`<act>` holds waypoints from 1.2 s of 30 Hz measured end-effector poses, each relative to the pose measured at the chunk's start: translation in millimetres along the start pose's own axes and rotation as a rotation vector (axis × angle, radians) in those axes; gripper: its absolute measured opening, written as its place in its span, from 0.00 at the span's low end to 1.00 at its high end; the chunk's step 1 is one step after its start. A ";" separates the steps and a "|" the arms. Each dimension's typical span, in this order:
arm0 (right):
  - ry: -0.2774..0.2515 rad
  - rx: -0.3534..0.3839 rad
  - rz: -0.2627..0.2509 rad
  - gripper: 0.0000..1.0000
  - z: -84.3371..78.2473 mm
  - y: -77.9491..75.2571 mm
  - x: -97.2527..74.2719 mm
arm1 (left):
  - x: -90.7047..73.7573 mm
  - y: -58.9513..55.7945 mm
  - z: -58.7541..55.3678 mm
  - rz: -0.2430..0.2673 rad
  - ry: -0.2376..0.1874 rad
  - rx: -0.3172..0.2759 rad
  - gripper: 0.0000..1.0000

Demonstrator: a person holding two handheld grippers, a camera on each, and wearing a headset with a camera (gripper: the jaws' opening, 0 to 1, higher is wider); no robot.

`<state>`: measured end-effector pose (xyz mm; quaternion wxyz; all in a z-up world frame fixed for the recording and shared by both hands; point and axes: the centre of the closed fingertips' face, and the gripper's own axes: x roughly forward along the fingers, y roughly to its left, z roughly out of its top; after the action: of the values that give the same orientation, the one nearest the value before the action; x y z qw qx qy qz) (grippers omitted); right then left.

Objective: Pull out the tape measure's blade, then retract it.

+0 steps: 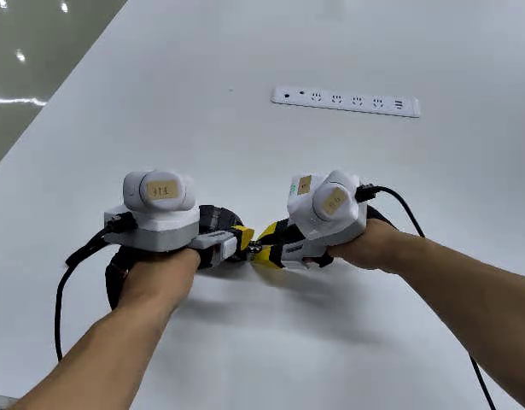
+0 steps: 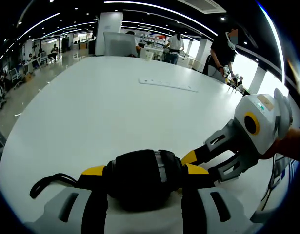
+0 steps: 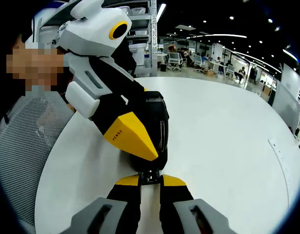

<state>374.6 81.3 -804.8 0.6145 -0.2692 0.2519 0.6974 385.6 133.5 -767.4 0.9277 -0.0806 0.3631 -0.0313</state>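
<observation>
A black tape measure [image 2: 142, 178] sits on the white table between my two grippers. My left gripper [image 2: 142, 170] is shut on its case, one yellow-tipped finger [image 2: 93, 170] on each side. In the head view the case [image 1: 218, 218] lies just right of the left gripper [image 1: 232, 243]. My right gripper [image 3: 150, 179] is shut on the blade's end hook [image 3: 150, 175], right at the mouth of the case [image 3: 152, 131]. The right gripper [image 1: 266, 252] meets the left one tip to tip. Almost no blade shows outside the case.
A white power strip [image 1: 346, 101] lies on the table [image 1: 245, 128] further back. Black cables [image 1: 70, 273] trail from both grippers toward me. People and desks stand in the room beyond the table.
</observation>
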 end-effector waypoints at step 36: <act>0.029 -0.008 -0.003 0.13 0.2 -1.2 1.6 | 3.0 0.9 0.1 -0.005 0.020 0.016 0.60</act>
<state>375.7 82.7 -805.8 0.6109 -0.2822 0.2574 0.6935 387.9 134.1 -769.5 0.9245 -0.0738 0.3721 -0.0370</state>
